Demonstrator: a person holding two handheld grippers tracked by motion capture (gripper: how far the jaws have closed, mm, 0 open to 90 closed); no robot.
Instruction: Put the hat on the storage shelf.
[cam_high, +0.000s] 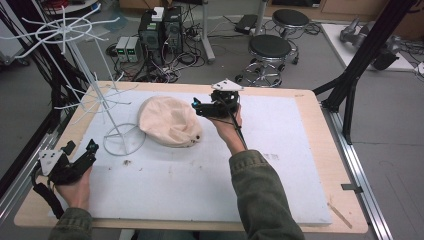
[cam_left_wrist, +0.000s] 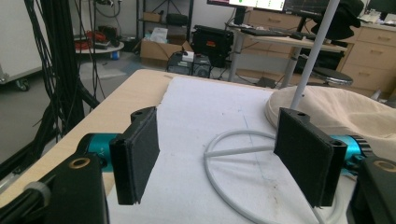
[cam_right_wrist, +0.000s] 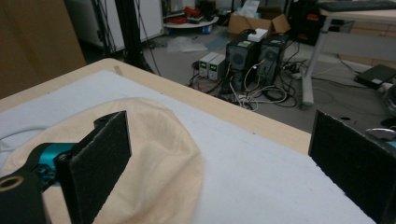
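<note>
A cream cloth hat (cam_high: 167, 121) lies on the white mat (cam_high: 280, 145) in the middle of the table. Just left of it stands a white wire stand (cam_high: 75, 35) with a ring base (cam_high: 124, 139). My right gripper (cam_high: 200, 106) hovers at the hat's right edge, open, its jaws pointing left. In the right gripper view the hat (cam_right_wrist: 159, 154) lies under and beyond the left jaw, and the right gripper (cam_right_wrist: 224, 154) holds nothing. My left gripper (cam_high: 80, 146) sits open near the table's left front edge. In its own view the left gripper (cam_left_wrist: 222, 140) frames the ring base (cam_left_wrist: 243, 151) and the pole (cam_left_wrist: 308, 56).
The stand's thin wire arms (cam_high: 100, 100) spread over the mat's left side. Two black stools (cam_high: 270, 47) and computer boxes (cam_high: 160, 30) stand on the floor past the table's far edge. A black frame post (cam_high: 360, 60) rises at the right.
</note>
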